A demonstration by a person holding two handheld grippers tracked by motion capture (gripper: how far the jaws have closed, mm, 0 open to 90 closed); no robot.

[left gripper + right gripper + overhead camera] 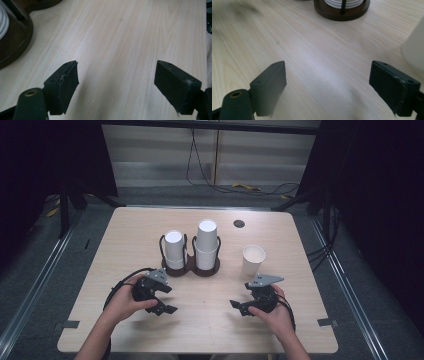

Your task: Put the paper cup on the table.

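Observation:
Two dark wooden cup holders stand mid-table, joined at their bases. The left holder [175,268] carries a short stack of upturned white cups [174,249]; the right holder [206,268] carries a taller stack [206,244]. A single white cup [253,260] stands upright to their right. My left gripper [171,299] rests in a hand in front of the left holder, open and empty, with bare wood between its jaws [116,85]. My right gripper [241,296] sits in front of the single cup, also open and empty [328,87].
The left gripper view has a holder base [15,37] at its top left. In the right gripper view a holder base [342,11] lies ahead and the single cup's wall [415,47] is close at the right. A small dark grommet [239,223] marks the far tabletop.

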